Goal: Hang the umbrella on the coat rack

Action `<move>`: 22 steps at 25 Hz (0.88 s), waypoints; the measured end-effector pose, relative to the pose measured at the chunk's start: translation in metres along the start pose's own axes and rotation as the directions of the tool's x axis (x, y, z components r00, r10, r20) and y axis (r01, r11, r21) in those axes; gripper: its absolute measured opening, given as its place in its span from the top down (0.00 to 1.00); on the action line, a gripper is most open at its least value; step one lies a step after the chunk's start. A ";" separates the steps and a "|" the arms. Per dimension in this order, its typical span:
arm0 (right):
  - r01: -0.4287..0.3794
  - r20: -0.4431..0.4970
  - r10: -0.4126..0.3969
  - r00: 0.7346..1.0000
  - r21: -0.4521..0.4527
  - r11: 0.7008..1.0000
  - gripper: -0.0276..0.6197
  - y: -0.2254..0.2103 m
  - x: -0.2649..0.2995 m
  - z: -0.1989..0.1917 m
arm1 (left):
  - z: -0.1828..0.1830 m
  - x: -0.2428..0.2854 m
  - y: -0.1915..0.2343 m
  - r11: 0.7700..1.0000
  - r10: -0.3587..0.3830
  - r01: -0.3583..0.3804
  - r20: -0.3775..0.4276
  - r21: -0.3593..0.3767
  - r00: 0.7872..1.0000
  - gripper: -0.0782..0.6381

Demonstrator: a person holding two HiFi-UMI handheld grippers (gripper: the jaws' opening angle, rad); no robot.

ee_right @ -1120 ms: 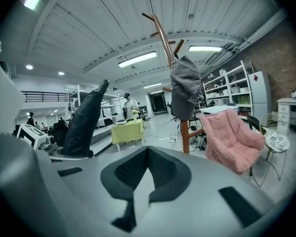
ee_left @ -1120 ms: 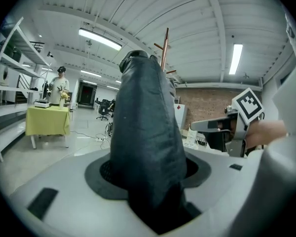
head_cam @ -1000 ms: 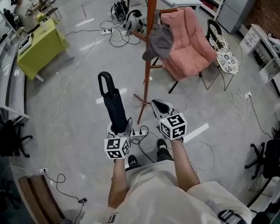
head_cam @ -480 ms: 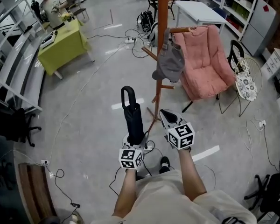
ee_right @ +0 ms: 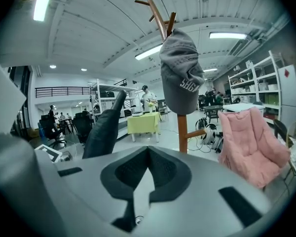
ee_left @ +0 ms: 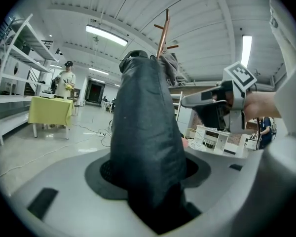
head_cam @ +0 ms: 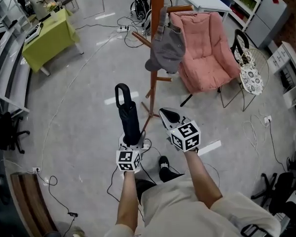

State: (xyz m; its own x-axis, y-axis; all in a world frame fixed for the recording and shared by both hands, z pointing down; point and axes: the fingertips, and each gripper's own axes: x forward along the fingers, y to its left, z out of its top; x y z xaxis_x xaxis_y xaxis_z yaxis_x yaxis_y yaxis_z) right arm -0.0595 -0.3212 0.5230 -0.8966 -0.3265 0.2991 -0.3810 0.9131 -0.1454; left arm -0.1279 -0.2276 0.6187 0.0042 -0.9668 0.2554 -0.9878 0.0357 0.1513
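Note:
A folded black umbrella (head_cam: 129, 118) stands upright with its loop handle on top. My left gripper (head_cam: 131, 141) is shut on its lower end. In the left gripper view the umbrella (ee_left: 145, 142) fills the space between the jaws. The wooden coat rack (head_cam: 155, 43) rises just beyond and to the right of the umbrella, and a grey cap (head_cam: 166, 53) hangs on one peg. My right gripper (head_cam: 166, 115) is beside the umbrella near the rack's foot, shut with nothing in it. The right gripper view shows the rack (ee_right: 181, 127), the cap (ee_right: 181, 78) and the umbrella (ee_right: 106, 127) at left.
A pink armchair (head_cam: 204, 48) stands right behind the rack, and next to it a wire chair with a patterned cushion (head_cam: 250, 78). Cables and a power strip (head_cam: 138, 144) lie on the floor. A green table (head_cam: 49, 38) stands far left, with a person beside it.
Both grippers have sunk a little, the umbrella moving with the left one. The grip on the umbrella is the same and the right jaws stay closed.

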 end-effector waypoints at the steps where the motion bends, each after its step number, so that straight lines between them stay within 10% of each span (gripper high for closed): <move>1: -0.004 -0.005 0.004 1.000 0.004 1.000 0.95 0.001 0.000 -0.002 | -0.007 0.004 0.001 1.000 -0.007 0.007 -0.008 0.002 1.000 0.53; 22: 0.108 -0.144 -0.093 0.985 0.097 0.989 0.95 0.014 -0.007 -0.080 | -0.115 0.068 0.012 0.981 -0.179 0.190 -0.199 0.039 0.964 0.53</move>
State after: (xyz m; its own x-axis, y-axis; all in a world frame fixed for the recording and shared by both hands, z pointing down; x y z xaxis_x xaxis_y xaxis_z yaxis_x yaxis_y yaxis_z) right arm -0.0405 -0.2863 0.5946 -0.8154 -0.3717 0.4438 -0.4954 0.8447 -0.2028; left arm -0.1221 -0.2638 0.7473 0.2113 -0.8878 0.4090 -0.9744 -0.1582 0.1599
